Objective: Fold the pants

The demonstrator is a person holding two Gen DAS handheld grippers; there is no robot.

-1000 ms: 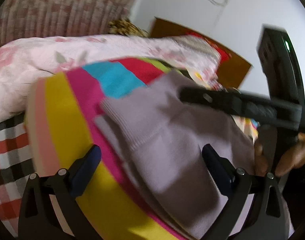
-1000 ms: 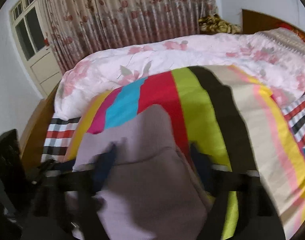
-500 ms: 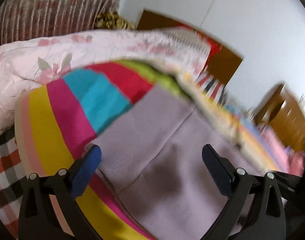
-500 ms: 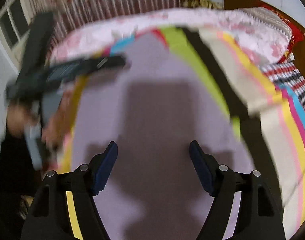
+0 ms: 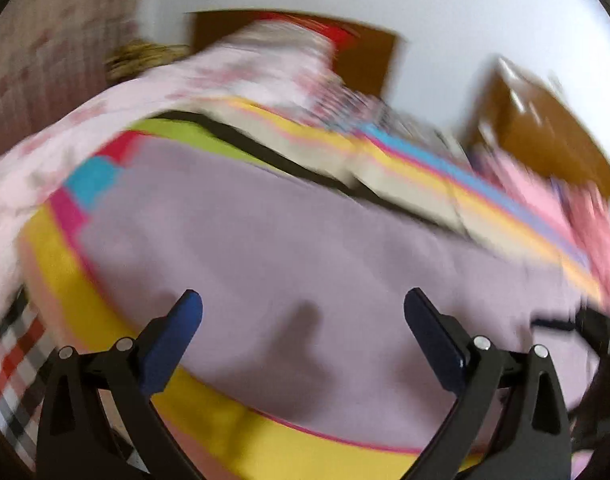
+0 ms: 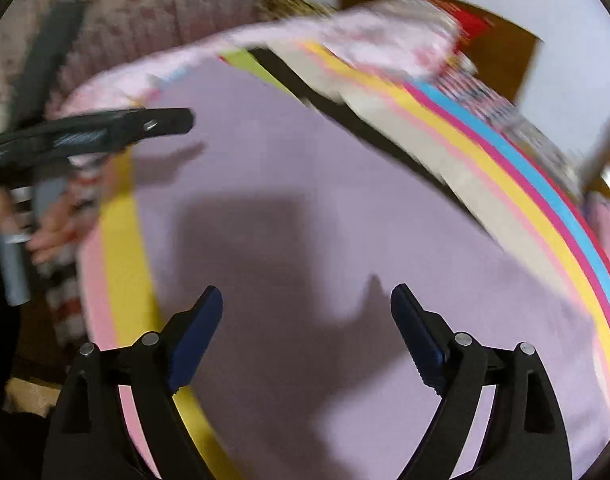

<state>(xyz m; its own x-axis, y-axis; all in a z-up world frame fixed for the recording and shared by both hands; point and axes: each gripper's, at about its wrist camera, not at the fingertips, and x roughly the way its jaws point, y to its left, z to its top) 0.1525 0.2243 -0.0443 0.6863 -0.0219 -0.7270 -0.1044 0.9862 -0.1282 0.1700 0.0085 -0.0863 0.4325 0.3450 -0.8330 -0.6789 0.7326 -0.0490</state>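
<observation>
Both grippers have swung along the lilac pants (image 6: pixel 305 200), which lie flat beneath the left gripper (image 5: pixel 303 312), spread, and right gripper (image 6: pixel 307 306), opening, empty.

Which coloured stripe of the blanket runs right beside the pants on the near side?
The yellow stripe borders the lilac pants; the blue and green stripes lie farther away.

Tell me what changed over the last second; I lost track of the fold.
Both grippers swung along the pants toward the longer, flat stretch; the folded waistband end seen earlier is out of view. The right gripper, jaws opening, and the left gripper hold nothing. The pants still lie on the striped blanket, with the floral quilt behind.
</observation>
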